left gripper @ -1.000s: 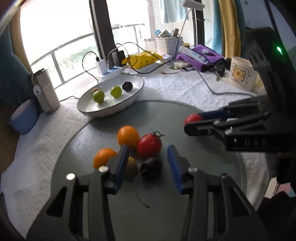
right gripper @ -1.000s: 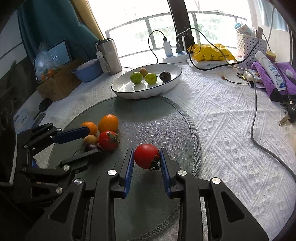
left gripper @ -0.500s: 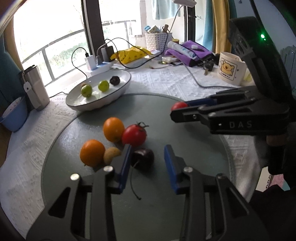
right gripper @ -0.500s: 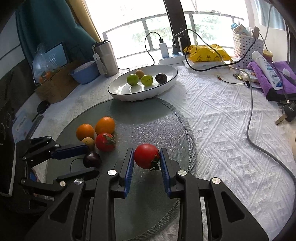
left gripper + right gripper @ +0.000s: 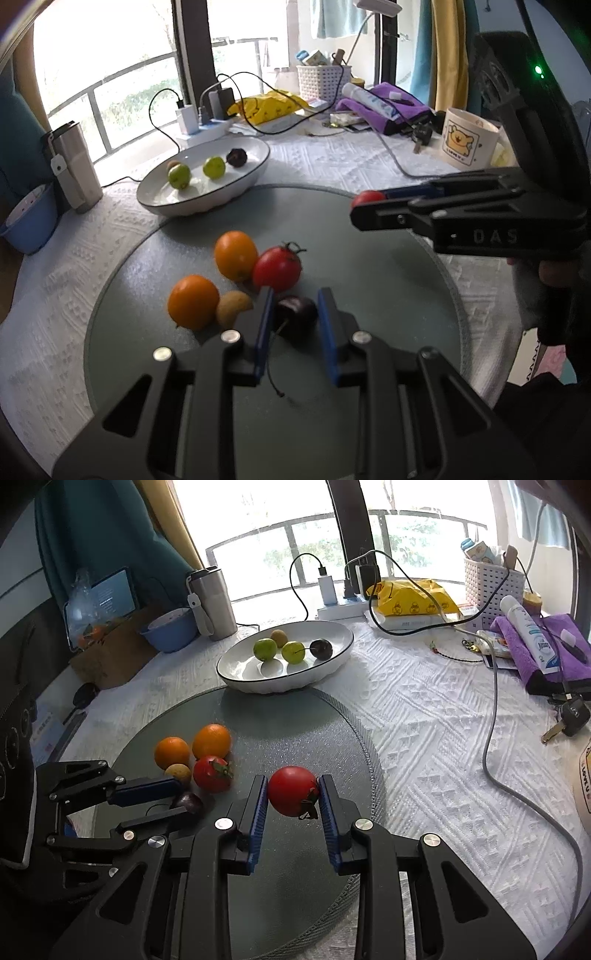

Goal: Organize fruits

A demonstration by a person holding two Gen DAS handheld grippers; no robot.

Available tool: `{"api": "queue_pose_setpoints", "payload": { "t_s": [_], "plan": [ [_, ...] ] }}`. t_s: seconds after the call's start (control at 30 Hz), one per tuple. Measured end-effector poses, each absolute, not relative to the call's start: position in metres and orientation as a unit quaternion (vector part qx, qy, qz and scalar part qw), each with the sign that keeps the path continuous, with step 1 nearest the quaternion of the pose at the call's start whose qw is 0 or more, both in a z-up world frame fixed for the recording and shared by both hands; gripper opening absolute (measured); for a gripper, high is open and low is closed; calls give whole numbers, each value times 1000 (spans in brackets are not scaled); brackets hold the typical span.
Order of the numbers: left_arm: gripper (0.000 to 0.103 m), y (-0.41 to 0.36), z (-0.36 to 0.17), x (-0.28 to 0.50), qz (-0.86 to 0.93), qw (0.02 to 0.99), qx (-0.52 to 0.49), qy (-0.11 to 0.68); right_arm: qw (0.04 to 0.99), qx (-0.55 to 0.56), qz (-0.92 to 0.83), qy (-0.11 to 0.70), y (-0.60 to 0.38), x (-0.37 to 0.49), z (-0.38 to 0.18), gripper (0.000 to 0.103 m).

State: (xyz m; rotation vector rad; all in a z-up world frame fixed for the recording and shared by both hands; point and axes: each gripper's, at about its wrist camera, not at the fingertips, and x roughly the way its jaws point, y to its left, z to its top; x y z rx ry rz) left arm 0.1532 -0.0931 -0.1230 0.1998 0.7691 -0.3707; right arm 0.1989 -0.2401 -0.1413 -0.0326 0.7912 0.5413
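My right gripper [image 5: 291, 794] is shut on a red tomato [image 5: 292, 791] and holds it above the round grey mat [image 5: 295, 723]; it also shows in the left wrist view [image 5: 373, 206]. My left gripper [image 5: 293, 314] is open, its jaws on either side of a dark cherry [image 5: 297, 314] with a long stem, close to it but not clamped. Beside it lie a second tomato [image 5: 277, 268], two oranges [image 5: 235, 254] [image 5: 192, 302] and a small tan fruit [image 5: 233, 312]. The white oval bowl [image 5: 236, 672] holds two green fruits [image 5: 265, 649], a tan fruit and a dark cherry [image 5: 321, 649].
A steel tumbler [image 5: 214, 602] and a blue bowl [image 5: 170, 629] stand at the back left. Chargers and black cables [image 5: 388, 602], a yellow bag, a white basket [image 5: 491, 587], purple cloth, keys [image 5: 569, 716] and a bear mug [image 5: 467, 142] crowd the back and right. A grey cable crosses the tablecloth.
My left gripper has moved forward over the cherry, which now sits between its jaws. The right gripper has stayed shut on the tomato, hardly moving.
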Motion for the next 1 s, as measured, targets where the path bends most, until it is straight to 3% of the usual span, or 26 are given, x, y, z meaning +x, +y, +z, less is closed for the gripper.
{"api": "queue_pose_setpoints", "payload": {
  "t_s": [0.3, 0.7, 1.0],
  "plan": [
    [22, -90, -113, 151, -189, 908, 78, 366, 888, -22, 264, 376, -236, 199, -135, 30],
    [31, -91, -131, 160, -163, 903, 98, 385, 888, -23, 264, 377, -236, 199, -136, 30],
    [28, -83, -134, 165, -168, 900, 68, 396, 887, -24, 265, 376, -236, 202, -136, 30]
  ]
}}
